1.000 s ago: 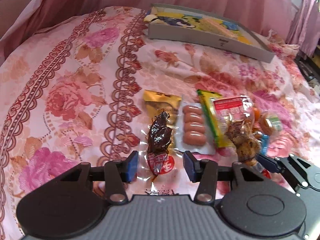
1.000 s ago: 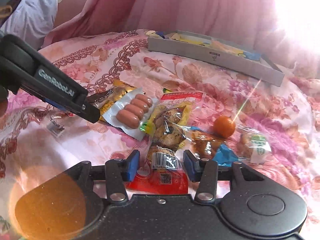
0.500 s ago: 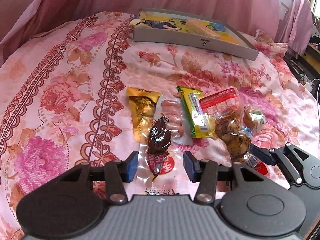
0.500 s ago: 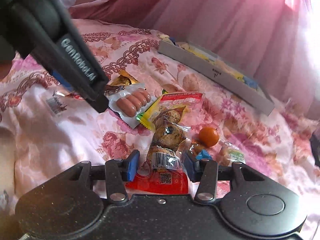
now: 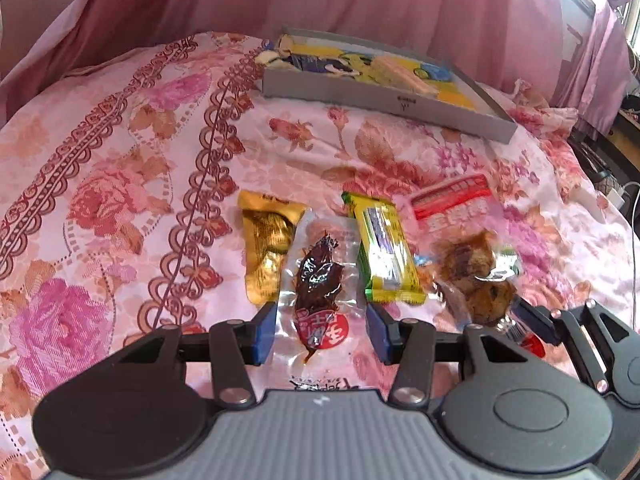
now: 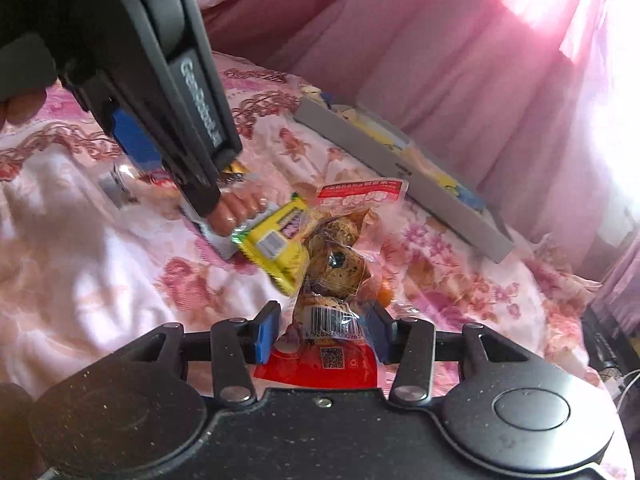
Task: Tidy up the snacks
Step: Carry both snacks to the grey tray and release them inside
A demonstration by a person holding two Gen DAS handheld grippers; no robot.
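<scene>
While both tools (image 5: 320, 334) (image 6: 324, 334) hold packets, gray box (image 5: 384, 98) borders cloth's far edge.

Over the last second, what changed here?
Both packs rose off the bedspread: the left gripper lifted the dark meat pack, the right gripper the egg pack. The grips, the box and the yellow bar stayed.
</scene>
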